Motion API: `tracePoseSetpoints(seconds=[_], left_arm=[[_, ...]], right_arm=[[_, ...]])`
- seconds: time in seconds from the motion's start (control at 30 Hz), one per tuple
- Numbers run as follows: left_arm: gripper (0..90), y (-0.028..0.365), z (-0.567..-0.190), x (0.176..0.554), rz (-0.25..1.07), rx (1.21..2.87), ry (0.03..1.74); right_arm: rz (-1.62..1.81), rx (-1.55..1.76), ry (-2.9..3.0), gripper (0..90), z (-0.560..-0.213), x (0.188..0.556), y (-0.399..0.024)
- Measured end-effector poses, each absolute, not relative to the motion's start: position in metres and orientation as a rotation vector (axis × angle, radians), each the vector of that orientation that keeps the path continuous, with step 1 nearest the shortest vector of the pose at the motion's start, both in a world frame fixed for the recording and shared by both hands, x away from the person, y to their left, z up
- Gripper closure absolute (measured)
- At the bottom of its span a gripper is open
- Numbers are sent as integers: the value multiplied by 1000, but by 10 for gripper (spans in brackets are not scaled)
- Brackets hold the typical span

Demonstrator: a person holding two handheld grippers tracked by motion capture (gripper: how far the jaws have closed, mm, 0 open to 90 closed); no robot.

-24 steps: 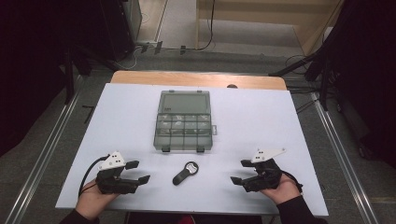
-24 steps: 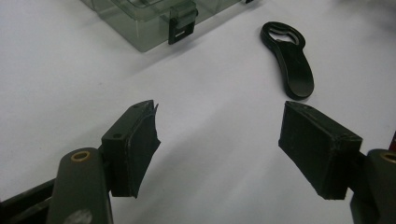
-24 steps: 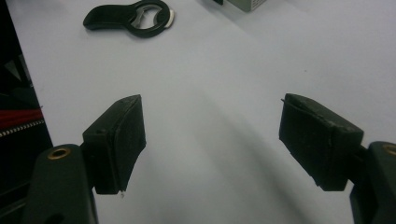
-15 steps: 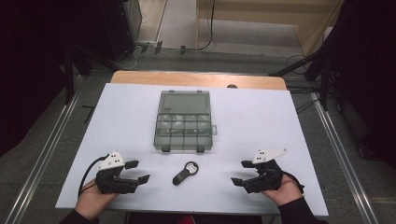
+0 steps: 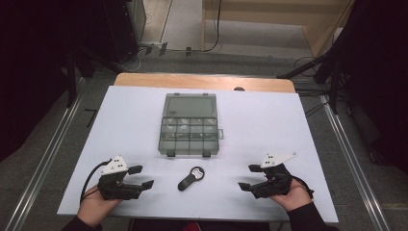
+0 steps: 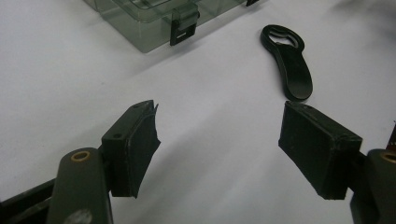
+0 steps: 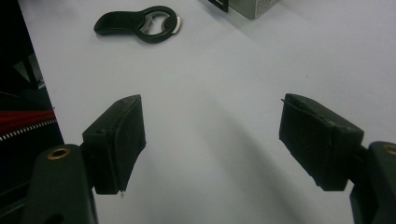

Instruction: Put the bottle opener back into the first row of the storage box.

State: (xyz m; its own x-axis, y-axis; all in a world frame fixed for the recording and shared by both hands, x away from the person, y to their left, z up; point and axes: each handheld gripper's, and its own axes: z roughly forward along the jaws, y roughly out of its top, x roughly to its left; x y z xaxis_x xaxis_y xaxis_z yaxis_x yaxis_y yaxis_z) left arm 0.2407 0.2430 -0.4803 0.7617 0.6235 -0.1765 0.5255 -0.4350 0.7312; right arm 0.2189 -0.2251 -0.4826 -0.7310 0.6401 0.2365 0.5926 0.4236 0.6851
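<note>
The left gripper (image 5: 142, 176) and right gripper (image 5: 249, 176), both with jaws spread and empty, sit unmoved at the lower corners of the white table (image 5: 134, 120), flanking the untouched bottle opener (image 5: 190, 177) at lower centre, below the closed plastic case (image 5: 189, 124).

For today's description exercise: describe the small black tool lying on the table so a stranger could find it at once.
On the white table, look nearer the person than the clear plastic compartment box. Between the two grippers lies a small black bottle opener, the one loose tool there, with a metal-lined ring head.
</note>
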Motion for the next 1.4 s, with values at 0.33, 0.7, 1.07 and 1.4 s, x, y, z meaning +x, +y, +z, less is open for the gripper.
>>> tracePoseSetpoints(seconds=[0.33,0.7,1.07,1.4], left_arm=[[273,243,-480,241,150,2122,859],[273,244,-480,241,155,2117,860],[273,243,-480,241,155,2118,862],[273,243,-480,241,157,2120,860]], right_arm=[[1212,1130,2603,236,-483,220,-225],[1212,1135,2598,237,-483,220,-227],[1259,1067,2615,233,-486,229,-224],[1314,1102,2599,228,-489,232,-216]])
